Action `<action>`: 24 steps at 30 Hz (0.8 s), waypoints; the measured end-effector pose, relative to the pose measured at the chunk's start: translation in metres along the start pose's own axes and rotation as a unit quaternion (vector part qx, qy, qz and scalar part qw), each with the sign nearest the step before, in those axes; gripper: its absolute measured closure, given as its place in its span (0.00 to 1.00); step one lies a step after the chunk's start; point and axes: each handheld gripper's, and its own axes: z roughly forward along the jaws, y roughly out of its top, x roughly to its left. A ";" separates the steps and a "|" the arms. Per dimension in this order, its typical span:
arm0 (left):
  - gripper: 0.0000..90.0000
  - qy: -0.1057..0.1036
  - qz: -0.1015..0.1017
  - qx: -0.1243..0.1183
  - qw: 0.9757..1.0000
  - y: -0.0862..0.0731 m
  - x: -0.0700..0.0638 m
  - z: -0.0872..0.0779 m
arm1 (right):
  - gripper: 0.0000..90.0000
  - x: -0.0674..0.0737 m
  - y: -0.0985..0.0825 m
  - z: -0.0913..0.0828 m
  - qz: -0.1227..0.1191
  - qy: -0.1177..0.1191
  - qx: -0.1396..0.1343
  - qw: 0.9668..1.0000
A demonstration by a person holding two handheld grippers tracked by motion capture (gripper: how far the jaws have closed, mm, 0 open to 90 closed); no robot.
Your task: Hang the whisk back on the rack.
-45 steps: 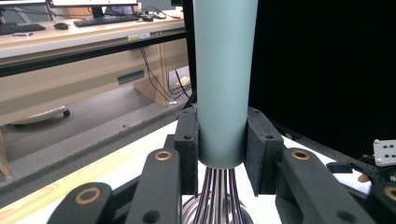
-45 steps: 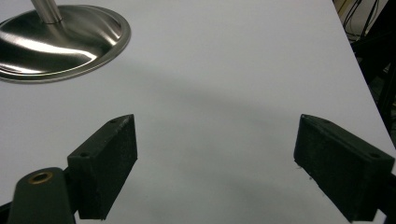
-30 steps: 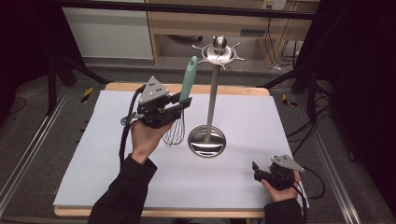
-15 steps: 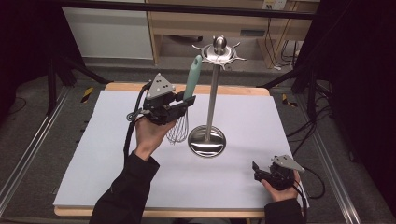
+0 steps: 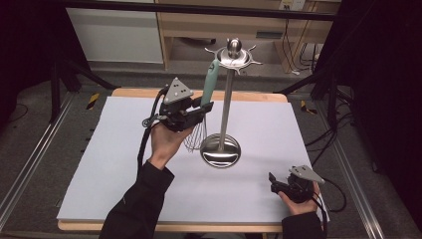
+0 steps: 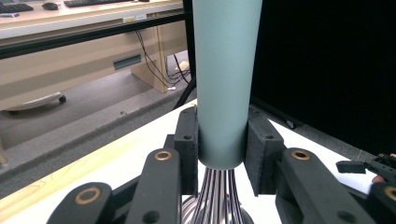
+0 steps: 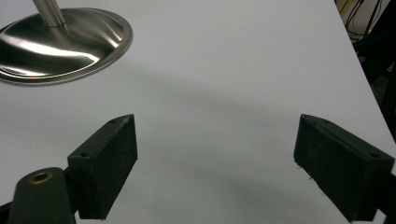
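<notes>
Whisk point(image 5: 203, 107) with pale green handle, raised upright over the white counter point(image 5: 109, 164), beside the steel stand point(image 5: 226, 99). Nearest, right gripper point(image 5: 278, 183) resting low at the counter's near right edge, jaws wide apart, empty. Farther in, left gripper point(image 5: 196, 112) clamped on the handle's lower end, wires hanging below. Likely step: hanging the whisk; next, lifting the handle top toward a hook. Hanging loop hidden; hooks hard to make out.

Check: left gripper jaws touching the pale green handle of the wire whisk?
Touching. In the left gripper view, both black jaws of the left gripper press flat against the whisk's pale green handle, with no gap on either side.
</notes>
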 end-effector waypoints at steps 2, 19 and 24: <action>0.76 0.001 0.002 0.000 1.000 0.000 0.000 0.003 | 0.15 0.000 0.000 0.000 0.000 0.000 0.000 1.000; 0.76 0.010 0.002 -0.026 1.000 -0.005 0.000 0.019 | 0.15 -0.001 0.000 0.000 0.001 -0.001 -0.002 1.000; 0.76 0.015 0.007 -0.029 0.999 -0.006 0.000 0.021 | 0.15 -0.001 0.000 -0.001 0.001 -0.001 -0.004 1.000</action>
